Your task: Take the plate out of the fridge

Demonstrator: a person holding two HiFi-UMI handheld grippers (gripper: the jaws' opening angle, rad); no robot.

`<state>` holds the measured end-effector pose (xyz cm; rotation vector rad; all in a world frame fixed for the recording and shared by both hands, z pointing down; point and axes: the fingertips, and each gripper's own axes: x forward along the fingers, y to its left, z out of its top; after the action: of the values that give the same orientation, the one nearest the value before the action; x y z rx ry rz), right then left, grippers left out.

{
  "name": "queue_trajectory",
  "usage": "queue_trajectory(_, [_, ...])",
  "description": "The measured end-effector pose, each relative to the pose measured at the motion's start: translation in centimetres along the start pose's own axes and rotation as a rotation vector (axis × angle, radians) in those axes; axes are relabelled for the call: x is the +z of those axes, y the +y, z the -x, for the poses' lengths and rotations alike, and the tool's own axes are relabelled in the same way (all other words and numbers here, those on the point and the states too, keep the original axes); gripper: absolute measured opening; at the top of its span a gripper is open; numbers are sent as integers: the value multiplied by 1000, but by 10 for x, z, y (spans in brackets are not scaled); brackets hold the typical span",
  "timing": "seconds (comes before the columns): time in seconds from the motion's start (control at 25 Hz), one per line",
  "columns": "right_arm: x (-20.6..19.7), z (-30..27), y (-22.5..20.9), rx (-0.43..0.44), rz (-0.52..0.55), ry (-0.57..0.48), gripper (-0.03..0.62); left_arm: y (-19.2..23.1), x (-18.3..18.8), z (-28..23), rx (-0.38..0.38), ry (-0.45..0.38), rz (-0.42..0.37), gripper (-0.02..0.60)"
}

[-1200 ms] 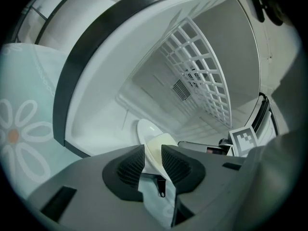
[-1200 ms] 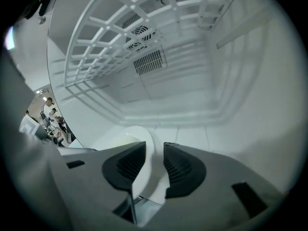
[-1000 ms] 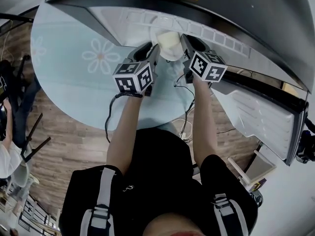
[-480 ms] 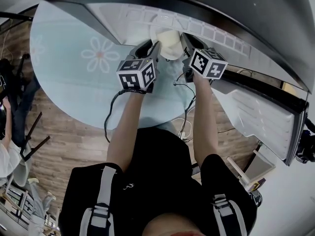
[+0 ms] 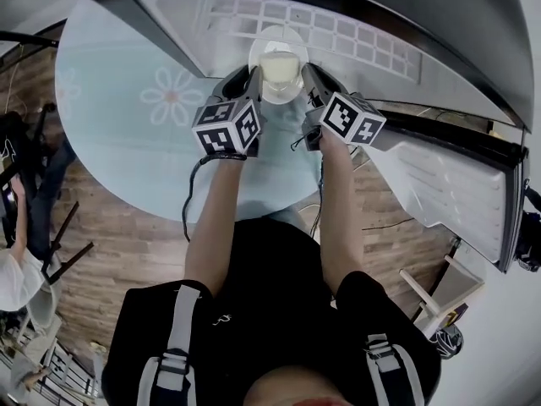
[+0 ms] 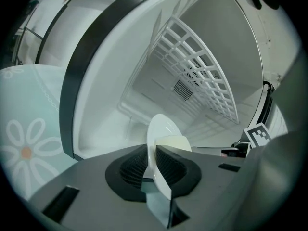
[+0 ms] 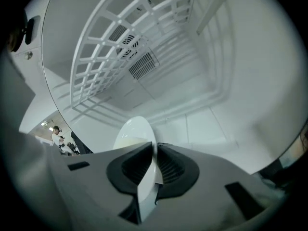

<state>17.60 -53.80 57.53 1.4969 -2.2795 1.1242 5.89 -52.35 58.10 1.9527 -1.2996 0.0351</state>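
Both my forearms bare, stretched forward, nearly parallel. My left gripper (image 5: pixel 252 74) at left edge of plate (image 5: pixel 279 39), jaws closing, rim pinched between pads. My right gripper (image 5: pixel 305 72) at right edge, jaws closing, rim likewise between pads. Both marker cubes turned up toward me.

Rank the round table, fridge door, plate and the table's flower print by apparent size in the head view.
1. round table
2. fridge door
3. plate and flower print: about alike, and the plate is partly covered, so not ranked.
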Motion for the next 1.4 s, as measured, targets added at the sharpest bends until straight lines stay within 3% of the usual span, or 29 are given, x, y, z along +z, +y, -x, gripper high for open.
queue_trajectory(0.48, [-1,43,25,33,-161,-99,28,-19,8,26,-10,28,-40,48])
queue_trajectory(1.0, [-4,92,56,39,-188,-175,28,-47,17,77,-15,14,-100,48])
queue_trajectory(1.4, [-15,108,79,51,-170,-187,28,-47,17,108,-17,-17,-98,48])
